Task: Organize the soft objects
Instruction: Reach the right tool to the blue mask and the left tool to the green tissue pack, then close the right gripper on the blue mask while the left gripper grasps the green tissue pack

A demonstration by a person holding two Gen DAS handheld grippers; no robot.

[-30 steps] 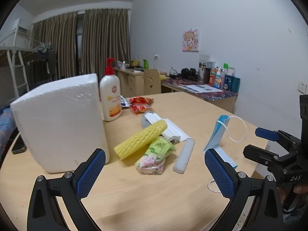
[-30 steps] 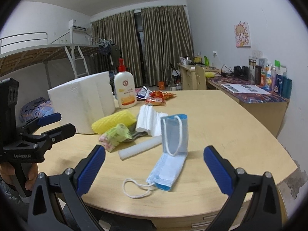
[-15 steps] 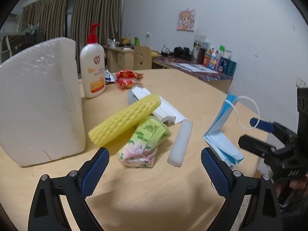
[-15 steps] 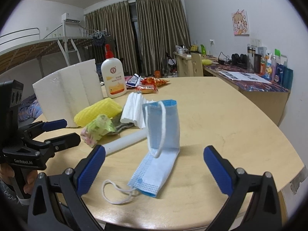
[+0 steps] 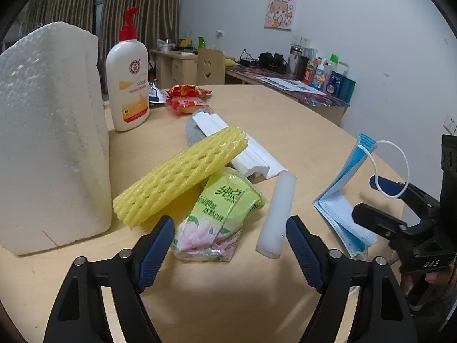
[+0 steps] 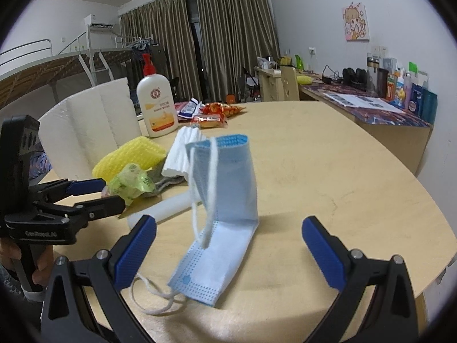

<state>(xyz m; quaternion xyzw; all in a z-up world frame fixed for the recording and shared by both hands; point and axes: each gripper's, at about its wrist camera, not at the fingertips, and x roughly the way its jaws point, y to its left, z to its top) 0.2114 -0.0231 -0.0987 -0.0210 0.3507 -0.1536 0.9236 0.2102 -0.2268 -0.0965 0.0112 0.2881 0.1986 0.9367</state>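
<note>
The left gripper [image 5: 230, 243], jaws apart and just been closing, has the green tissue pack [image 5: 220, 217] and white foam stick [image 5: 277, 214] between its fingers, untouched. The yellow foam net [image 5: 182, 174] lies beyond, partly covering a folded white sheet [image 5: 251, 154]. The right gripper [image 6: 228, 243], spread wide, frames the blue face mask [image 6: 225, 200], which hides part of the stick.

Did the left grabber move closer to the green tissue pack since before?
Yes. The left gripper has come forward and down toward the tissue pack; beside it, the foam block looks bigger. Its jaws have just been closing, touching nothing yet.
</note>
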